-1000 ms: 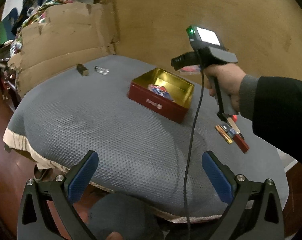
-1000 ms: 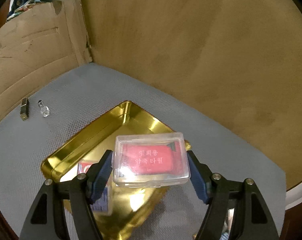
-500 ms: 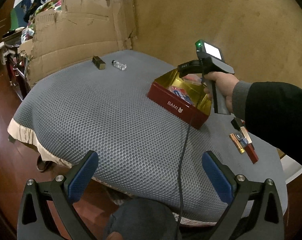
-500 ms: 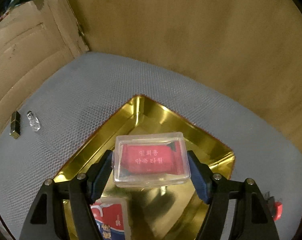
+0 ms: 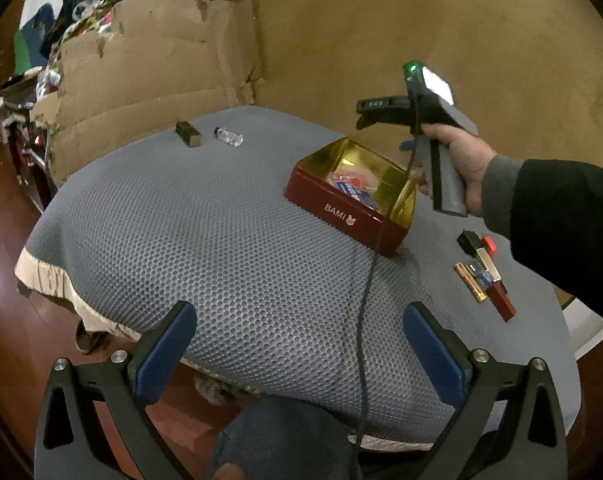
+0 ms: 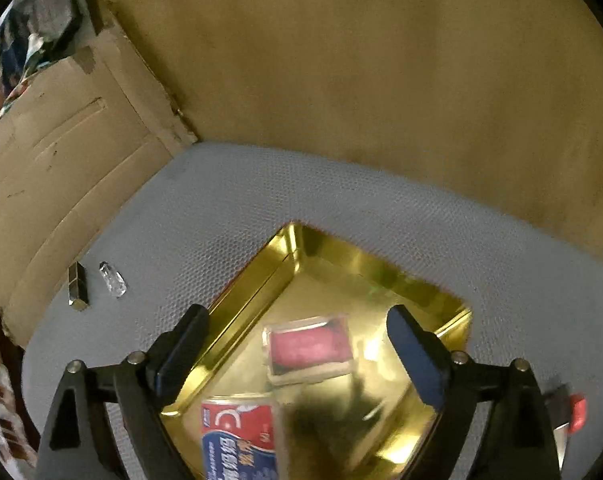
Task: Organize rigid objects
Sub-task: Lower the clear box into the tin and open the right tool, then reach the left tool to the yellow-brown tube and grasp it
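Right gripper (image 6: 297, 354) has its fingers spread wide over the gold-lined tin (image 6: 441, 300), the clear red-label case (image 6: 308, 349) lying loose inside next to a red-and-blue pack (image 6: 239, 436), while the left gripper (image 5: 297, 348) idles released and empty over the grey cushion (image 5: 221, 240), probably waiting its turn.

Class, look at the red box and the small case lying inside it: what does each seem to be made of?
Red box: probably tin-plated metal, painted gloss red outside, its mirror-bright gold inside throwing reflections.
Small case: likely clear hard plastic, since a red insert shows through its glossy, see-through walls, though it is blurred.
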